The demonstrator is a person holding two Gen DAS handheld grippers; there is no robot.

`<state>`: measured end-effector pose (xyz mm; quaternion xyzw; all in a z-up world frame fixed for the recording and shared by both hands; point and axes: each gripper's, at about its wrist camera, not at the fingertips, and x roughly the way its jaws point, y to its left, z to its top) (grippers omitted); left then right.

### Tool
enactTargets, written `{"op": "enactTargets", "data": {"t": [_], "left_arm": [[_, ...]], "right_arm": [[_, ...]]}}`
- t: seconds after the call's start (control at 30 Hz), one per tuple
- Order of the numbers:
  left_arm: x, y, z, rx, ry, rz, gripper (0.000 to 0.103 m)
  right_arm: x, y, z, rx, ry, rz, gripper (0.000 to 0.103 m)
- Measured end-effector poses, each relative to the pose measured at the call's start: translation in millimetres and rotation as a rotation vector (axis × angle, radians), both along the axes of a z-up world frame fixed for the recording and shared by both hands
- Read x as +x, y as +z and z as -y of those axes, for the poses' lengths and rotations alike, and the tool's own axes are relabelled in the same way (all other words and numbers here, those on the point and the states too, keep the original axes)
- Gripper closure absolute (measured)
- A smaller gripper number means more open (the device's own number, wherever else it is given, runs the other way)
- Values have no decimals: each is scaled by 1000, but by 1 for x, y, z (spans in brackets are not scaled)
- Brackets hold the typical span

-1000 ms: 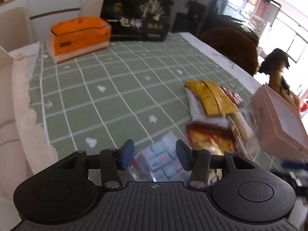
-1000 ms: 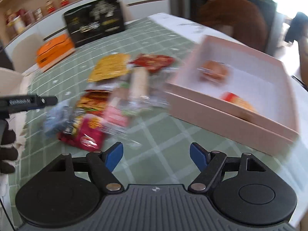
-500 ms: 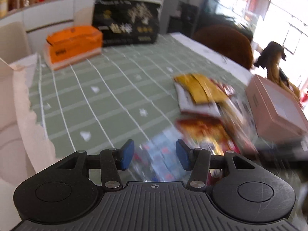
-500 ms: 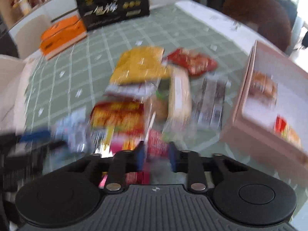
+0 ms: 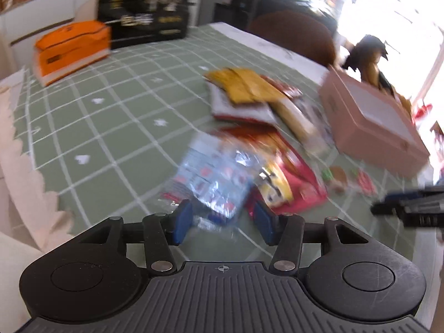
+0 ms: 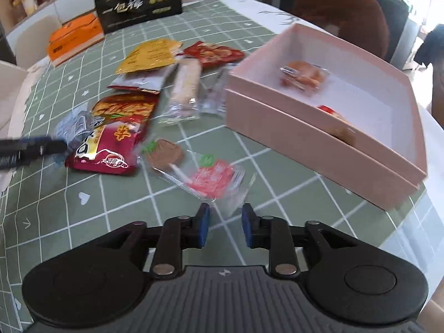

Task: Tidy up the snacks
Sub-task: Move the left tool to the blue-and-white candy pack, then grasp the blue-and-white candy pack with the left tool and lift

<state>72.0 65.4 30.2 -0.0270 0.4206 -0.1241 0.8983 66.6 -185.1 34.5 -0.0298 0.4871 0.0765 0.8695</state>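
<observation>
The right gripper point(image 6: 223, 226) is opening its jaws just short of the clear candy packet point(image 6: 205, 176), left of the pink box point(image 6: 313, 127); nothing between them.

The left gripper point(image 5: 223, 223) is holding its jaws spread around the blue-white packet point(image 5: 213, 177).

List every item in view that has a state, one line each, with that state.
Pink box: open, lid off, two snacks inside.
Clear candy packet: sealed, flat on the tablecloth, outside the box.
Red snack bag: sealed, lying flat in the pile.
Yellow packet: sealed, lying on other packets.
Left gripper: part open, a clear packet's end between its fingers.
Right gripper: jaws opening, pads clear of the candy packet's corner.
</observation>
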Motion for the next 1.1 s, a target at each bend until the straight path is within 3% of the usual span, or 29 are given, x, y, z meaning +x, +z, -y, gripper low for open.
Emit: {"op": "enactTargets", "data": {"t": [0.1, 0.2, 0.37, 0.47, 0.53, 0.57, 0.6, 0.63, 0.67, 1.0, 1.1], "left_arm": [[-8, 0, 26, 102, -92, 13, 41], [-12, -3, 43, 202, -151, 36, 35], [7, -4, 31, 176, -22, 21, 33], [16, -4, 29, 164, -11, 26, 34], [17, -3, 31, 168, -20, 20, 38], [15, -2, 32, 169, -18, 19, 45], [12, 0, 33, 173, -19, 21, 60], [8, 1, 35, 176, -23, 24, 67], [3, 1, 35, 160, -37, 18, 91], [-43, 3, 40, 21, -76, -28, 89], [-49, 6, 28, -81, -54, -23, 85]], "right_arm": [[-4, -5, 6, -14, -27, 6, 35], [-8, -8, 11, -13, -44, 30, 26], [-12, -11, 14, -12, -68, 55, 17], [-15, -14, 16, -9, -86, 77, 11], [-17, -15, 17, -8, -97, 91, 9], [-18, -16, 17, -8, -102, 96, 7], [-18, -17, 17, -7, -106, 100, 6], [-19, -17, 17, -7, -108, 103, 6], [-18, -17, 16, -7, -109, 104, 6], [-5, -17, 4, 4, -73, 110, 6], [1, -16, -2, 12, -77, 108, 6]]}}
